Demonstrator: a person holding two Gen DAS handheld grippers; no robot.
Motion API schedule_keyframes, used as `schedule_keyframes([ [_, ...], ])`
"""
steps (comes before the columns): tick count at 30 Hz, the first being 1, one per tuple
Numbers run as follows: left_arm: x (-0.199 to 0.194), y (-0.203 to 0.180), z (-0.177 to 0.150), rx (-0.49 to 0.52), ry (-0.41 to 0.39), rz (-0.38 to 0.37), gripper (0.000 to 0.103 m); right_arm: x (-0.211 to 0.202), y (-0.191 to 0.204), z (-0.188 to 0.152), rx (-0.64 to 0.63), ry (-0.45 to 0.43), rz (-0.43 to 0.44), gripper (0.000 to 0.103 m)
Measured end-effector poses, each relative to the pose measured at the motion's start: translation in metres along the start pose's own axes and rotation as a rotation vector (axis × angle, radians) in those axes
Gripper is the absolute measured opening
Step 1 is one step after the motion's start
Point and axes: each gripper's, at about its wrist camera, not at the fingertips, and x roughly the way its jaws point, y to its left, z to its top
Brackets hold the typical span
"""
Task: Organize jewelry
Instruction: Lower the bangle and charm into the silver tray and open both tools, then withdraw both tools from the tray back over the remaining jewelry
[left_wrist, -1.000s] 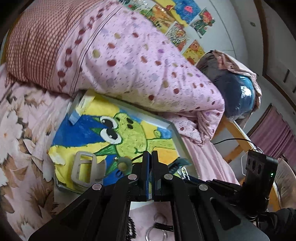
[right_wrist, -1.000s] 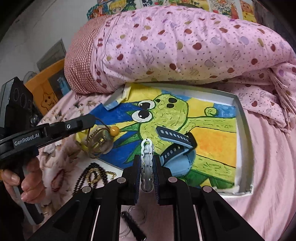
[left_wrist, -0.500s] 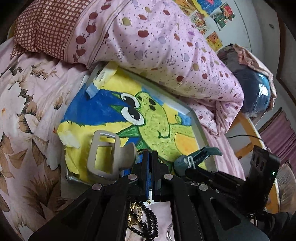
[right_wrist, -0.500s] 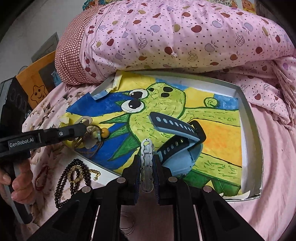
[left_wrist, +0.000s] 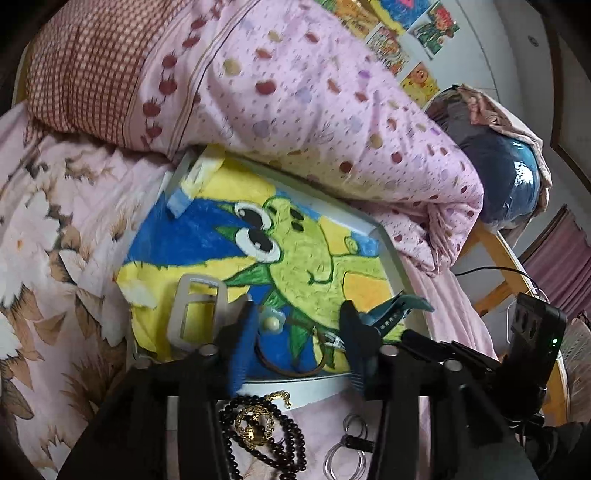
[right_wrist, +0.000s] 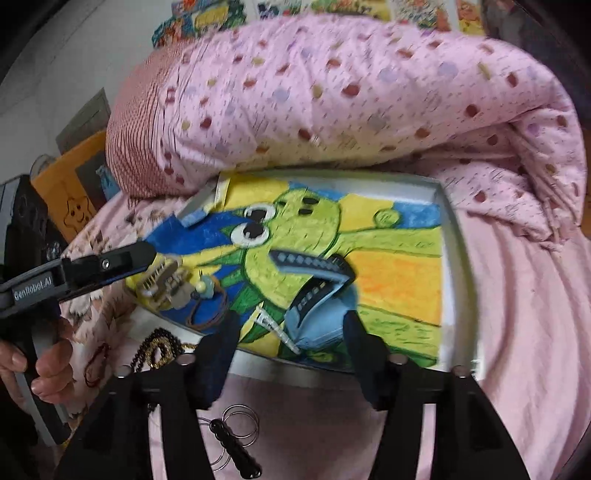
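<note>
Now both tongs have just spread their jaws: the left gripper (left_wrist: 297, 345), marked "GenRobot.AI", stands released over a corded bead pendant (left_wrist: 272, 324); the right gripper (right_wrist: 290, 341) over a silver chain bracelet (right_wrist: 275, 328), both lying in the frog-painted tray (right_wrist: 456, 266). Only the right view shows a hand (right_wrist: 40, 365).

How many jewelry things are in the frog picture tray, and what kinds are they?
In the tray:
Watch bands: 2 (blue watch band, pale grey band)
Cord necklace with a bead: 1
Silver chain: 1
Total: 4
</note>
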Motion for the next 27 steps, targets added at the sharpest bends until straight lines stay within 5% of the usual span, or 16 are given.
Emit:
schedule_keyframes([
  [5,-0.015,-0.016,0.003,0.062,-0.042,0.038,0.057,-0.032,-0.003,0.007,0.027,-0.077,-0.001,0.077],
  [9,-0.032,-0.035,0.001,0.134,-0.096,0.087,0.081,-0.059,0.001,0.008,0.017,-0.147,-0.017,0.087],
  [14,-0.056,-0.06,-0.007,0.209,-0.147,0.118,0.083,-0.093,0.006,0.004,0.012,-0.228,-0.043,0.102],
  [20,-0.088,-0.082,-0.02,0.261,-0.225,0.153,0.101,-0.129,0.011,-0.008,-0.001,-0.306,-0.07,0.103],
  [27,-0.123,-0.101,-0.039,0.296,-0.3,0.192,0.101,-0.167,0.02,-0.024,-0.029,-0.387,-0.083,0.103],
])
